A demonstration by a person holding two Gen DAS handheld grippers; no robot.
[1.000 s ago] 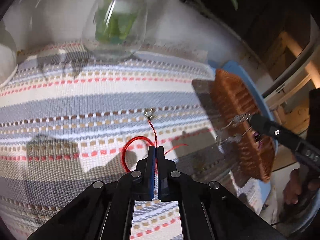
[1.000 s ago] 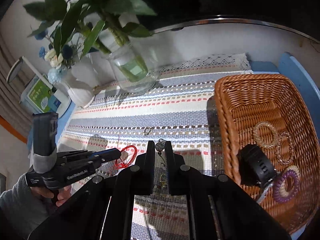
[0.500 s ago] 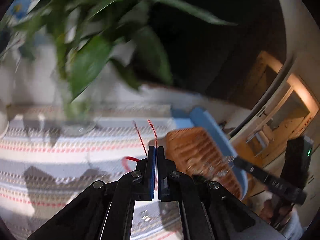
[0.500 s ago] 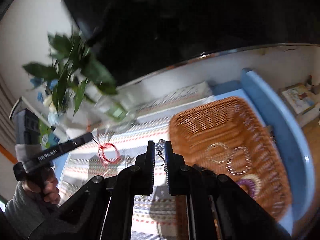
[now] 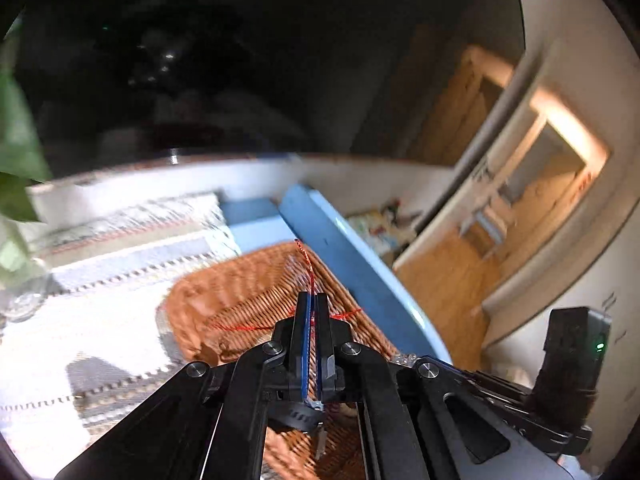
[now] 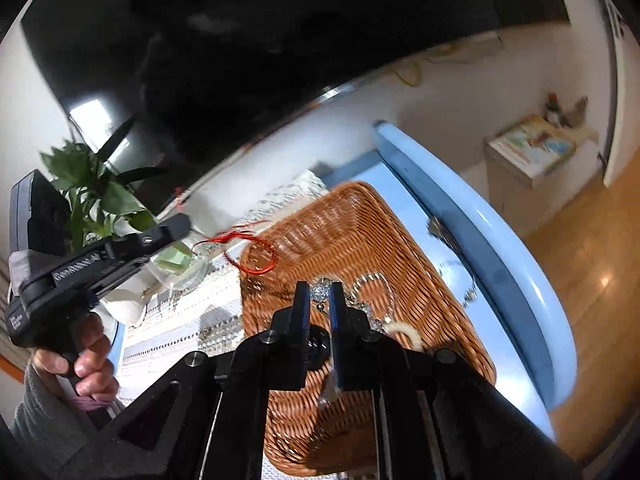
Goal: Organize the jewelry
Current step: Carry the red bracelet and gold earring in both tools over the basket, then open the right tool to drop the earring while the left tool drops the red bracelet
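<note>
The blue tabletop (image 6: 516, 240) is being seen along its raised right edge, with a striped woven runner (image 5: 100, 308) laid over it. A dark screen is filling the background; a glass vase of green stems (image 6: 176, 264) is standing at the far left, blurred.

A brown wicker basket (image 6: 404, 240) is sitting on the table at the runner's right end. Several pieces are already lying in it: clear bead bracelets (image 6: 372, 288) and a pale ring-shaped piece (image 6: 408, 330), partly hidden behind the right tool.

Left gripper (image 5: 312, 300): clenched. A loop of red cord (image 6: 252, 254) is being pinched between its pads, with one strand sticking up past the tips and the loop hanging free in the air just over the basket's near-left rim. The person's hand (image 6: 80, 364) is being seen on the tool's handle in the right wrist view.

Right gripper (image 6: 320, 292): clenched on a small dangling piece topped by a clear faceted bead (image 6: 320, 291); its lower part is trailing between the fingers and is too blurred to name. It is being held over the basket's interior.

Step in hand, as judged: both pieces are being carried to the basket for deposit; neither is yet lying in it.

Next move, as judged: each tool is to be lowered over open wicker and its pads released. The cord loop is being held near the rim, so it needs to be brought further inward first, or it may drape over the edge. Thin cord may cling to the pads.
</note>
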